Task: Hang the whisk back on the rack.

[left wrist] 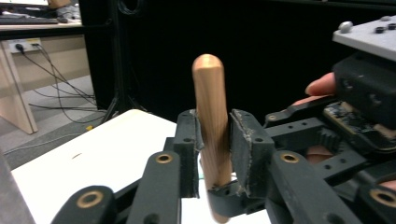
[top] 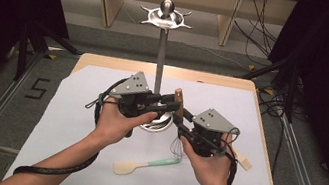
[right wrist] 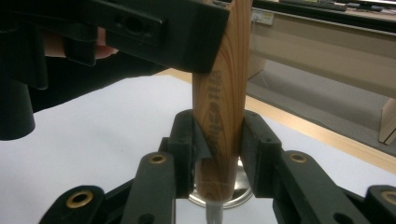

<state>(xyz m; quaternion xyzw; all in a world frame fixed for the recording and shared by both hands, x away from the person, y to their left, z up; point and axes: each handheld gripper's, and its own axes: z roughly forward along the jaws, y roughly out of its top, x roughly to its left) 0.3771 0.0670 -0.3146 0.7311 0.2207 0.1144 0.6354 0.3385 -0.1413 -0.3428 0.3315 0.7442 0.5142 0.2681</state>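
Both grippers pinch one wooden handle (top: 179,99) upright near the stand (top: 158,66).
Left gripper (left wrist: 214,140) clamps it higher up, right gripper (right wrist: 217,140) lower, at 5 o'clock of the stand's base (top: 156,124). A double grip could twist or drop the whisk (top: 177,145) if either hand pulls unevenly. Its wires are half hidden behind the right hand; a spatula (top: 145,165) lies at 6 o'clock.

handle (right wrist: 219,93): brown, wood-grained | spatula (top: 146,164): mint, cream | fingers (left wrist: 247,149): black
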